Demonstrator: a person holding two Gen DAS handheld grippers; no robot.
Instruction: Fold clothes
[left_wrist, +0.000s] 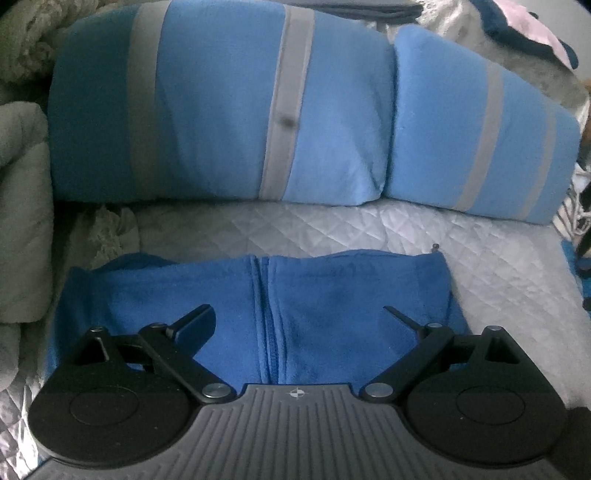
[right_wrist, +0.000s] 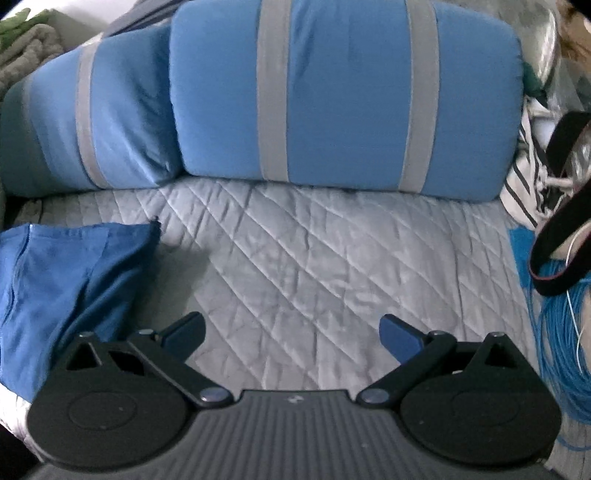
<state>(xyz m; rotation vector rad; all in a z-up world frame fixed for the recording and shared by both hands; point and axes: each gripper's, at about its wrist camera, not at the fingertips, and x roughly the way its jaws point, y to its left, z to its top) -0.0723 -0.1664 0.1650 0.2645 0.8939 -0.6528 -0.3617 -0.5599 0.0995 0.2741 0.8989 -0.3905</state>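
**Left wrist view: both grippers spread over the bed**

Left gripper (left_wrist: 299, 314) hovers with fingers apart above the folded royal-blue fabric garment (left_wrist: 258, 314) lying on the grey quilted bedspread (left_wrist: 332, 229). Right gripper (right_wrist: 291, 328), fingers also apart and empty, sits over bare quilt, the garment just left of it.

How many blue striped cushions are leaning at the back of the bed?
2. The left cushion stands behind the blue garment; the right cushion stands beside it, touching. Others may lie out of view.
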